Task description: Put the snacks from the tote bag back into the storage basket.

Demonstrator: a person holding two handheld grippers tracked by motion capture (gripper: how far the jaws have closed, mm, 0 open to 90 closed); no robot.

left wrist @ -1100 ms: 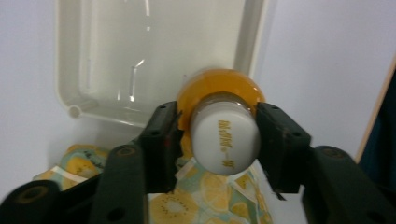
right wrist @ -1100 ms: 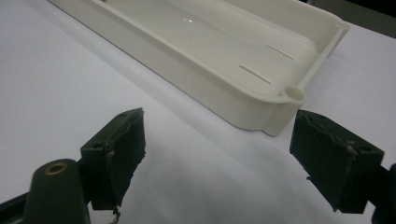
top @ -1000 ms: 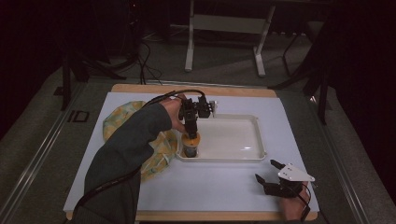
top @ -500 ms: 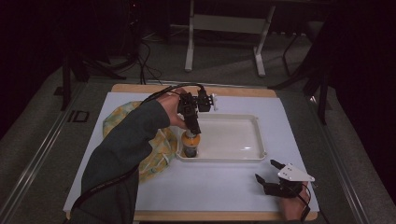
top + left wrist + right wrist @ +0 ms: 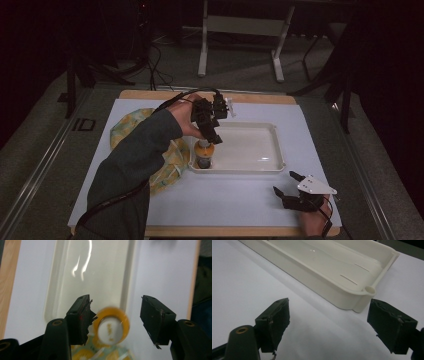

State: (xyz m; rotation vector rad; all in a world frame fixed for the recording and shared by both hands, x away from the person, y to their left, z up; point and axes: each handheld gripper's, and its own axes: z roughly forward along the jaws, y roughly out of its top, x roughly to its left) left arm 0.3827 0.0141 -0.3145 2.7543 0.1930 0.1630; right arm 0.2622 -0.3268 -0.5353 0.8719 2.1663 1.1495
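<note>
My left claw (image 5: 214,136) hangs with its jaws spread wide, and they have just been opening; nothing is pressed between them. In the left gripper view the bottle (image 5: 113,326) sits low at centre frame, its white cap ringed in orange, clear of both pads (image 5: 82,315). In the high view the bottle (image 5: 204,154) stands upright in the lower left corner of the tray (image 5: 272,145), directly under my claw at mid-frame.

I judge the step in hand to be letting go and backing off. To do it well I should lift straight up, jaws held wide, so neither pad clips the cap and tips the bottle. It stands close against the tray wall, so any sideways drift could knock it over the rim onto the cloth (image 5: 172,160), which lies just left of the tray.

My right claw (image 5: 287,187) rests at lower right of the high view on the white mat (image 5: 240,200), jaws open and empty. In its own view the tray corner (image 5: 369,291) lies ahead, upper right. It should stay put, well apart from the tray
</note>
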